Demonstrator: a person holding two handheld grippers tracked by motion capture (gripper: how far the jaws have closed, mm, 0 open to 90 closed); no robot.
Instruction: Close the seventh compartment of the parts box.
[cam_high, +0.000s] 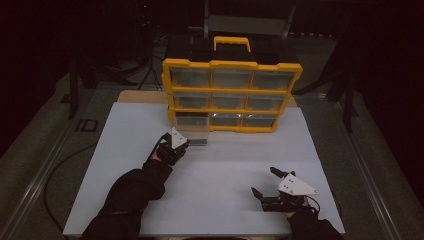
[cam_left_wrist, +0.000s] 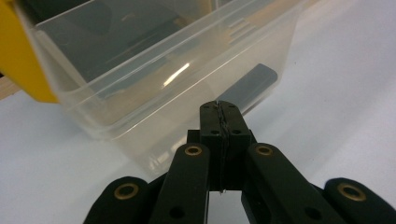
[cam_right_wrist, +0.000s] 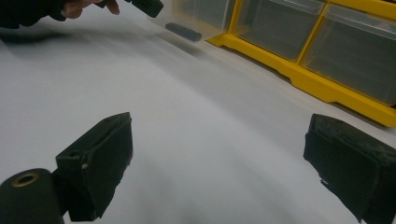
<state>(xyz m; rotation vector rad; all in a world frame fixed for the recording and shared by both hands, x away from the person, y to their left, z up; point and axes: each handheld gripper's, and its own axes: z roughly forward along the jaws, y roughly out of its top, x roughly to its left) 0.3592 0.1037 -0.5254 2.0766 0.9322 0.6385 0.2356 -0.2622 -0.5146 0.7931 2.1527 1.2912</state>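
Observation:
A yellow organizer (cam_high: 232, 64) with clear drawers stands at the back of the white table. Its bottom-left drawer (cam_high: 194, 134) is pulled out toward me. Up close, this clear drawer (cam_left_wrist: 154, 70) has a dark handle (cam_left_wrist: 252, 86) on its front. My left gripper (cam_left_wrist: 220, 109) is shut with nothing visible between its pads. Its tips sit right against the drawer's front wall, near the handle; I cannot tell whether they touch it. From above, the left gripper (cam_high: 181, 143) is at the drawer's near left corner. My right gripper (cam_high: 263, 180) rests open at the front right, its pads (cam_right_wrist: 112, 154) wide apart over bare table.
The white tabletop (cam_high: 220, 165) spreads between the two hands. The organizer has a yellow carry handle (cam_high: 232, 42) on top. In the right gripper view the organizer's yellow base (cam_right_wrist: 303, 79) runs along the upper right. Dark floor and cables surround the table.

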